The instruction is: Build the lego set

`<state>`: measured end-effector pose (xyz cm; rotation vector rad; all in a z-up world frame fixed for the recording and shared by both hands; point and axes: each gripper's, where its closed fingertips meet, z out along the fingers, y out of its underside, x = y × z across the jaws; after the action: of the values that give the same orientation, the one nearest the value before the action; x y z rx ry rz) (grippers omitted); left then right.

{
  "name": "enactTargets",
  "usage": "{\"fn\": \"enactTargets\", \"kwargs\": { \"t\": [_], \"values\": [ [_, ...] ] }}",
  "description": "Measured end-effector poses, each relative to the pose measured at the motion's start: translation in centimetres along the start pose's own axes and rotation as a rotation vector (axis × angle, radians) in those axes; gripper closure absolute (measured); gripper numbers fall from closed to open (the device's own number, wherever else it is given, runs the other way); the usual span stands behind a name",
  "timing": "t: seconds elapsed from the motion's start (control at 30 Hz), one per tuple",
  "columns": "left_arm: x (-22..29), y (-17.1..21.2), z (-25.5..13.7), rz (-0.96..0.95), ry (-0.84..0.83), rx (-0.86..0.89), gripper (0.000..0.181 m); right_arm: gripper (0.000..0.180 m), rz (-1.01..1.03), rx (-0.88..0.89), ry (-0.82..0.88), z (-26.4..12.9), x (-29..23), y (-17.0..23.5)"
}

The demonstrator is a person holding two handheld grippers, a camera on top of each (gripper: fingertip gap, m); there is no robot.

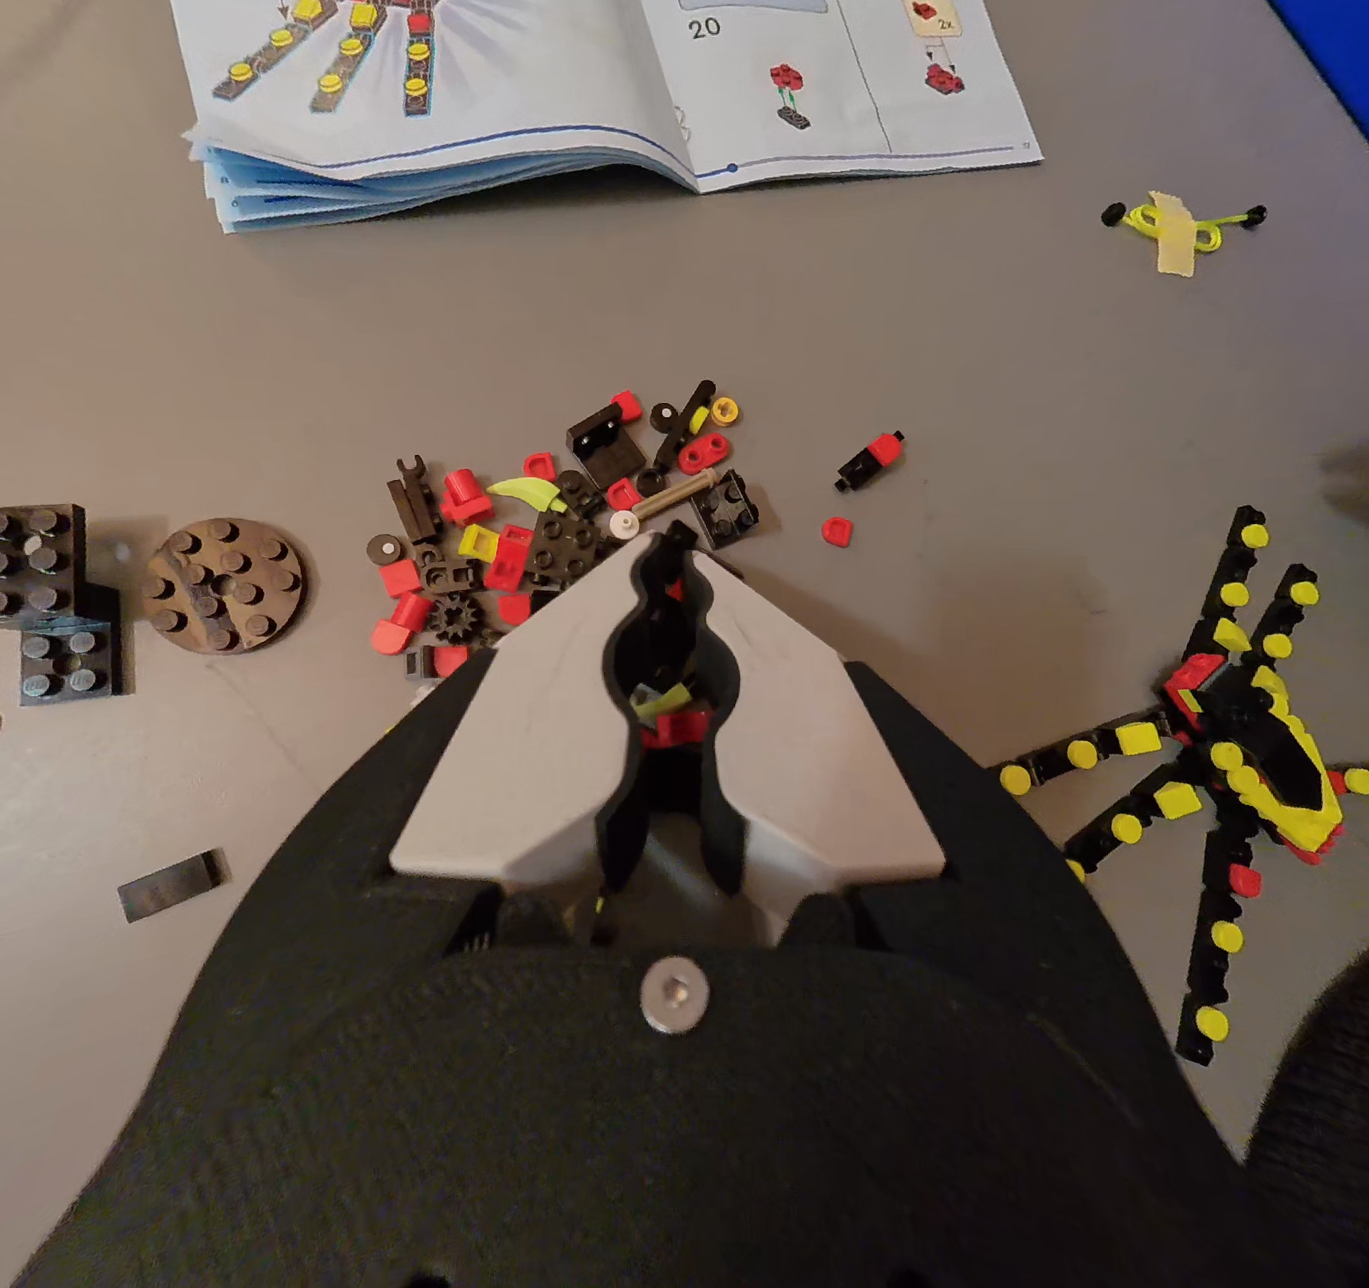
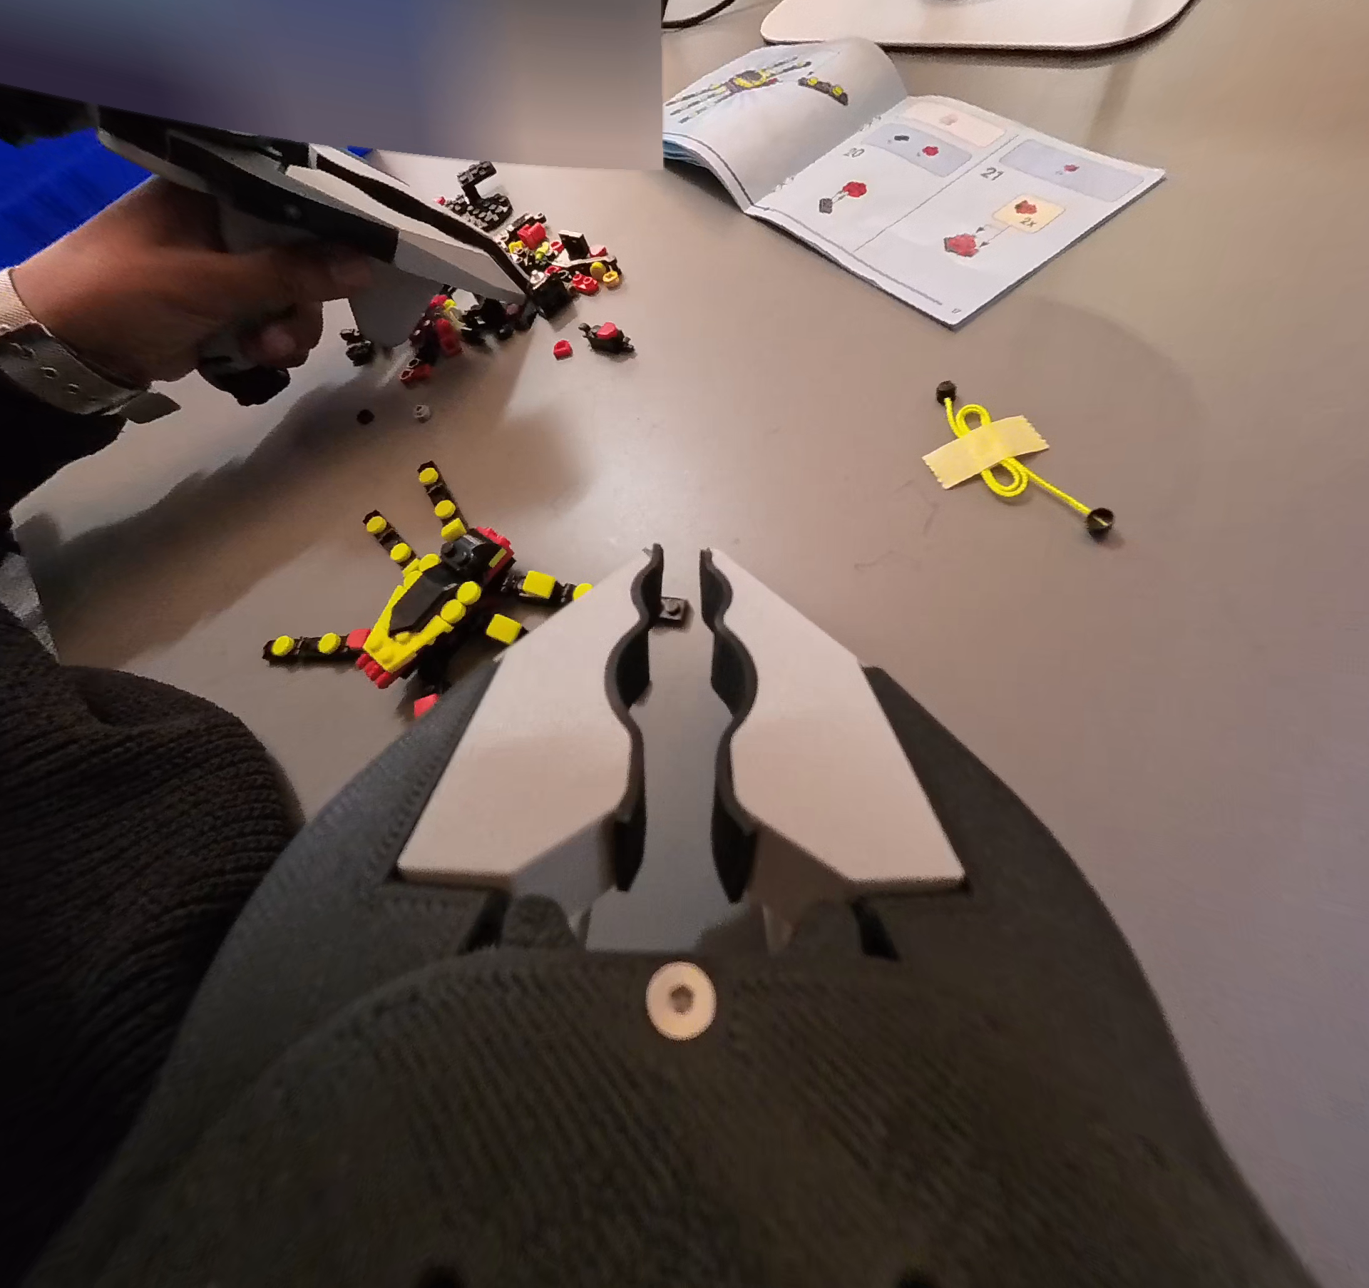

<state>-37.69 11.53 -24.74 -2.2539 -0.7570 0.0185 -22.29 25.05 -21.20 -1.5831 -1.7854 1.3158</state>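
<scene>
The left tool [image 1: 670,548] is seen lowered into the near edge of the loose brick pile [image 1: 563,511], its tips drawn almost together around a small black piece [image 1: 678,537]; whether that piece is truly clamped cannot be told. The right tool [image 2: 678,560] is held slightly parted, and a tiny black plate [image 2: 673,608] on the surface [image 2: 889,660] is seen in the gap just behind its tips, not visibly pinched. The partly built spider model [image 2: 437,615] lies just to the left of the right tool, its legs splayed and its body's long axis running obliquely away from it. The open instruction booklet [image 2: 926,193] lies well ahead, to the right. The right tool is judged the nearer to the model.
</scene>
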Motion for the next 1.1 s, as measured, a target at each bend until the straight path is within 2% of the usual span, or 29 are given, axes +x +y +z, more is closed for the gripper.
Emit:
{"fn": "enactTargets", "kwargs": {
  "t": [0.2, 0.43, 1.0, 1.1],
  "values": [
    [0.7, -1.6, -0.9, 0.042, 0.001, 0.083, 0.181, 0.172, -0.003, 0.015, 0.001, -0.4, -0.1, -0.3],
    [0.3, -1.7, -1.3, 0.050, -0.013, 0.090, 0.181, 0.172, 0.019, 0.032, -0.012, -0.7, -0.2, -0.5],
    [-0.4, -0.3, -0.8, 0.064, 0.004, 0.045, 0.181, 0.171, 0.048, 0.013, -0.023, -0.2, 0.0, -0.1],
    [0.0, 0.0, -0.4, 0.070, 0.025, 0.024, 0.174, 0.171, 0.048, 0.012, -0.023, -0.2, -0.1, -0.1]
  ]
}}
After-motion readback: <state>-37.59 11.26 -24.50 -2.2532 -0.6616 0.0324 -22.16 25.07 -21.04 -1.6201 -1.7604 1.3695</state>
